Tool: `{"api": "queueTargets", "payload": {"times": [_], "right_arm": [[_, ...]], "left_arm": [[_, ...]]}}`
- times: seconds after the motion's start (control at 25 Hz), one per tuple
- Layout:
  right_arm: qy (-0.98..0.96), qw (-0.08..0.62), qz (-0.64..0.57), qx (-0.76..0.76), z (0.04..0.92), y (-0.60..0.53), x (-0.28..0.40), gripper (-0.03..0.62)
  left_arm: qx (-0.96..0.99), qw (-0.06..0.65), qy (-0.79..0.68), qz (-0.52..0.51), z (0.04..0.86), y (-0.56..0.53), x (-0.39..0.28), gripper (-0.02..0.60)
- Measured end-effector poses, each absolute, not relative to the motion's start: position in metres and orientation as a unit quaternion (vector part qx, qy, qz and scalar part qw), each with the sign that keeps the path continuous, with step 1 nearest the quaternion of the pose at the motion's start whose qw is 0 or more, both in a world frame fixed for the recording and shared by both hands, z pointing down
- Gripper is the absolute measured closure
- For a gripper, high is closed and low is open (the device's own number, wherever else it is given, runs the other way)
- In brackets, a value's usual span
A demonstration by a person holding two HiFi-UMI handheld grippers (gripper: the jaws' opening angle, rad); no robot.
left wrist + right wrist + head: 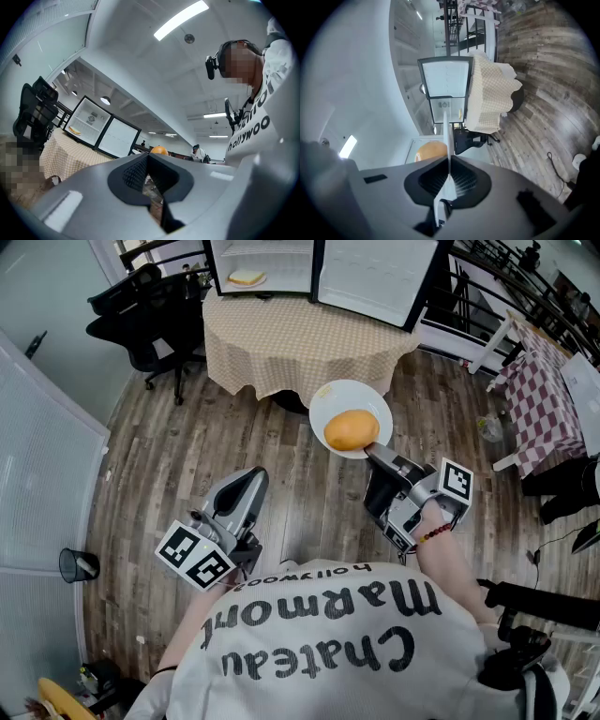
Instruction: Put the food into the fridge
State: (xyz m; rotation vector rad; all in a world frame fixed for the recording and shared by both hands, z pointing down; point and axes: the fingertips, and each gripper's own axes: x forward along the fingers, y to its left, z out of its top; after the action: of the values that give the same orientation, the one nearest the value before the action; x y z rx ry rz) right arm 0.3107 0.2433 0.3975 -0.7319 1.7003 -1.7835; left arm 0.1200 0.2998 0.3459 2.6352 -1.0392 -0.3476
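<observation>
The open fridge (272, 254) holds a bread slice (247, 277) on its shelf. A white plate (330, 399) carries an orange bun (352, 429); the right gripper (375, 454) clamps its rim, while the left gripper (248, 486) is closed and empty

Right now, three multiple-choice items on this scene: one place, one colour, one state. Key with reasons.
1. Where does the bread slice lie?
A. on the table
B. on a shelf in the fridge
C. on the floor

2. What colour is the plate?
A. white
B. blue
C. black

3. The right hand-held gripper is:
A. open, holding nothing
B. shut on the plate's rim
C. shut on a spoon

Key:
1 B, the head view shows the slice on a shelf inside the open fridge.
2 A, the rim is plain white.
3 B, the right gripper view shows the plate's edge pinched between the jaws.
</observation>
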Motion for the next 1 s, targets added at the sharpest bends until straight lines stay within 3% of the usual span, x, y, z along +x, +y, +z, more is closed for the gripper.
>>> {"api": "queueTargets", "payload": {"times": [0.44,1.0], "right_arm": [[0.651,0.277,-0.663,-0.246,0.392,0.244,0.303,0.568],[0.673,0.289,-0.654,-0.188,0.380,0.205,0.203,0.566]], "left_arm": [[0.908,0.135,-0.377,-0.125,0.346,0.309,0.115,0.577],[0.914,0.095,-0.378,-0.117,0.331,0.277,0.047,0.577]]}}
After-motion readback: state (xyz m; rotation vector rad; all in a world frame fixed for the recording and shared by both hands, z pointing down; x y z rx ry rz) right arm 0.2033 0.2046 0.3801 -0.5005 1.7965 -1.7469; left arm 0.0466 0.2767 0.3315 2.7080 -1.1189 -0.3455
